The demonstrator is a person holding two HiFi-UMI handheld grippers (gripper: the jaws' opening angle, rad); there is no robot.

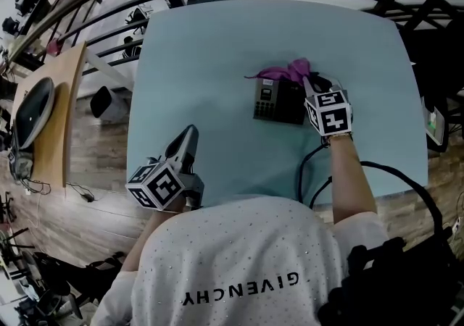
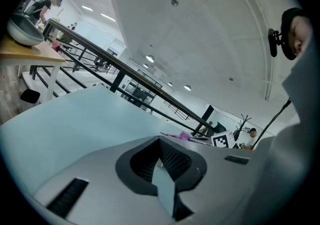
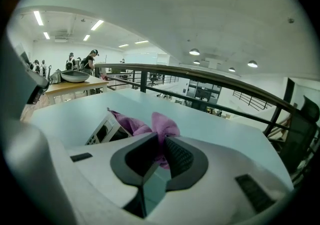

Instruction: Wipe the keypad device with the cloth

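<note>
The keypad device is sitting out on the table, with the purple cloth draping over its far edge. The right gripper is pinching that cloth tight. The left gripper is hanging closed and empty, well apart. Nothing is bracing the device, so a firm wipe could send it sliding.

The desk lay bare across its left half and far stretch, open for passage. Right of centre the keypad device, the cloth bunched at its far edge and the right claw clamped on that cloth blocked the way.
</note>
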